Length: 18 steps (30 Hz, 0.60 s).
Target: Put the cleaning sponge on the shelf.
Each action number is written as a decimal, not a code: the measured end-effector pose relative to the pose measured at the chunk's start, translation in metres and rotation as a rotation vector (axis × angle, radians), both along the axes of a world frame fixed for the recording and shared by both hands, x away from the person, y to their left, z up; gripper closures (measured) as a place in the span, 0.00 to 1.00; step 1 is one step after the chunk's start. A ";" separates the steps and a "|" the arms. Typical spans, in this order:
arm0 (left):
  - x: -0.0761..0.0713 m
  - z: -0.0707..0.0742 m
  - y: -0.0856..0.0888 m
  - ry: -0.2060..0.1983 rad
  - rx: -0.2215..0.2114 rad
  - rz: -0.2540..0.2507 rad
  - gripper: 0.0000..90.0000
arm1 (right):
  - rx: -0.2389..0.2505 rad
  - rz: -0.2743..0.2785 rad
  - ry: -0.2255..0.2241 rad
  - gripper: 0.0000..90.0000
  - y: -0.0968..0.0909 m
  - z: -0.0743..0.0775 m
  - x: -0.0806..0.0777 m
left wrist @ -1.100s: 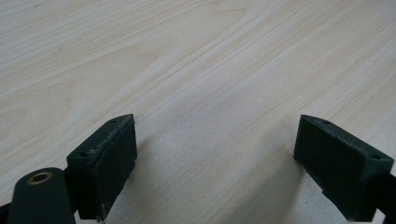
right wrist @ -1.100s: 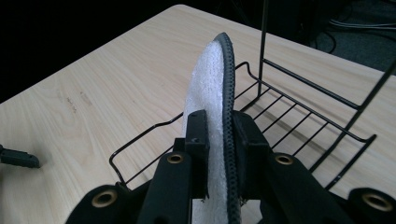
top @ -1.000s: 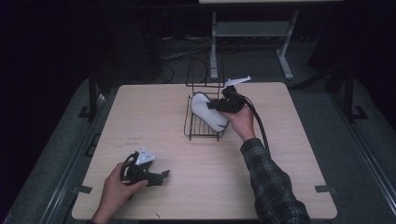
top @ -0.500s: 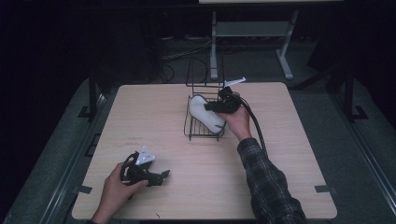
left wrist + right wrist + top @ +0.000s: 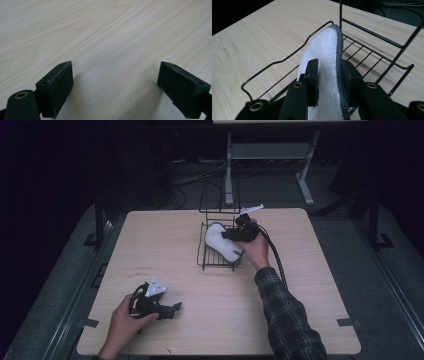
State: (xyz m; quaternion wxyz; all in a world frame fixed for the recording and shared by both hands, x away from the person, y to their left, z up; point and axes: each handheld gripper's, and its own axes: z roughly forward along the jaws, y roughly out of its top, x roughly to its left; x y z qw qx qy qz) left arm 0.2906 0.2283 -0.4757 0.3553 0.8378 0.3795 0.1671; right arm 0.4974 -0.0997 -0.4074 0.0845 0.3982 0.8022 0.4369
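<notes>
The right gripper [image 5: 235, 234] has its fingers clamped on the white slipper [image 5: 222, 241], now shifted a touch left, over the wire rack [image 5: 216, 262]. Looks like it's getting set down. The left gripper [image 5: 170, 309] idles near-left, fingers wide open, empty.

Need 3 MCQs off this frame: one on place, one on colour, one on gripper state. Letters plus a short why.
1. Where is the white pad?
A. over the wire rack
B. by the left gripper
C. on the floor

2. What colour is the pad's edge trim?
A. red
B. dark grey
C. yellow

3. How does the left gripper stand?
A. shut on the pad
B. shut, holding nothing
C. open over bare table

Key: 1 A, the right gripper holds it above the rack's bars. 2 B, the right gripper view shows a dark grey stitched rim. 3 C, its jaws stand wide apart.
</notes>
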 end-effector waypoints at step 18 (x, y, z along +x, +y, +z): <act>0.000 0.000 0.000 0.002 0.001 -0.002 0.14 | -0.057 -0.051 0.018 0.64 -0.007 -0.015 0.005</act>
